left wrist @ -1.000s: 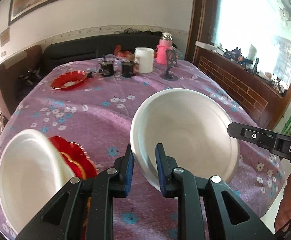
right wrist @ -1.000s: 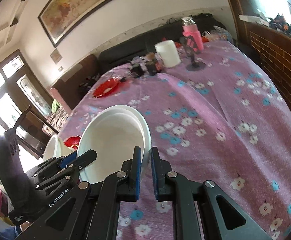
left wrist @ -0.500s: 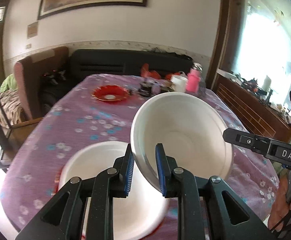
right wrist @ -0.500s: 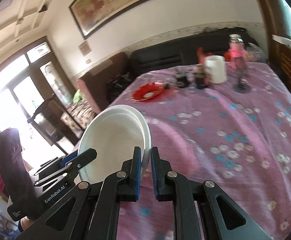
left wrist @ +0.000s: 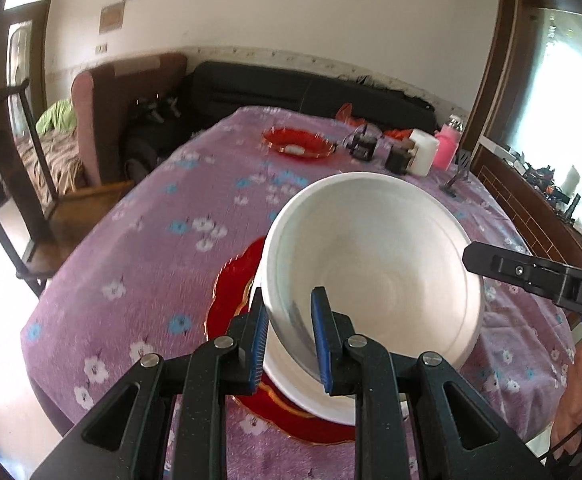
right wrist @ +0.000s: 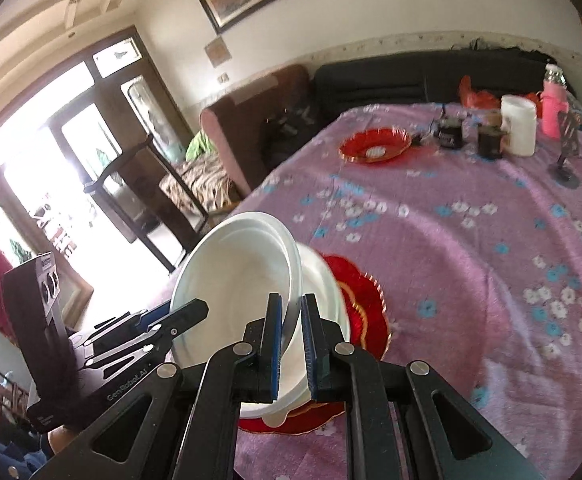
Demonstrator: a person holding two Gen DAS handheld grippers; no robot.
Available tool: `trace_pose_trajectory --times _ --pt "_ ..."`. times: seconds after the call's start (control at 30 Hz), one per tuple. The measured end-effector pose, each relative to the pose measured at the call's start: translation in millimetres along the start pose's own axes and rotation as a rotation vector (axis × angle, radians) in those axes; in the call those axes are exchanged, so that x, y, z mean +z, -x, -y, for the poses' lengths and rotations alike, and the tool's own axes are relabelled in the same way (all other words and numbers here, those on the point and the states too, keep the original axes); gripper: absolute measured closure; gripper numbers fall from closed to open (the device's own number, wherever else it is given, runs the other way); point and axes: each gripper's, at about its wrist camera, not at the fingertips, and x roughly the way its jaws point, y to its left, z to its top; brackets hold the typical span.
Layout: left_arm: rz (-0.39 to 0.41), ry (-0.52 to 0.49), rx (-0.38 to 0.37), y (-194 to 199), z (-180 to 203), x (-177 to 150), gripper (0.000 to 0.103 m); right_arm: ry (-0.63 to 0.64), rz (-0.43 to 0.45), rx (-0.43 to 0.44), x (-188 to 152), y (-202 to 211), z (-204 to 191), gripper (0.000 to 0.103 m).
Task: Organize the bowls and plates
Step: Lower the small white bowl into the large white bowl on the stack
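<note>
A white bowl [left wrist: 371, 264] hangs tilted above the table, held from both sides. My left gripper [left wrist: 289, 308] is shut on its near rim. My right gripper [right wrist: 291, 312] is shut on the opposite rim of the same white bowl [right wrist: 235, 280]. One finger [left wrist: 503, 266] of the right gripper shows at the right in the left wrist view. Directly beneath sits a second white bowl [right wrist: 323, 292] on a red plate [right wrist: 363, 300] near the table's front edge. The same red plate [left wrist: 231, 292] shows in the left wrist view. Another red plate [left wrist: 297, 144] lies far back.
Purple flowered cloth [right wrist: 471, 260] covers the table. At the far end stand a white mug [right wrist: 519, 124], a pink bottle [right wrist: 553, 112], two dark cups [right wrist: 489, 140] and a small stand [right wrist: 567, 148]. A wooden chair [left wrist: 23, 184] and sofa are left of the table.
Both grippers have carried the white bowl sideways to the left. It now hangs over the second white bowl on the near red plate. The grips have not changed.
</note>
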Motion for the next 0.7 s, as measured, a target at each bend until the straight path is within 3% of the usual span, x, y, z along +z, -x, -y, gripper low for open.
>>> trace_pose_trajectory --times 0.33,0.7 --pt "-0.015 0.01 0.011 -8.1 -7.6 -5.2 0.082 -0.004 -0.052 -0.007 -5.2 -20.2 2.2 0.091" --pt "-0.021 0.024 0.007 -8.0 -7.5 -6.3 0.08 -0.017 -0.055 0.026 -6.2 -15.8 4.7 0.089"
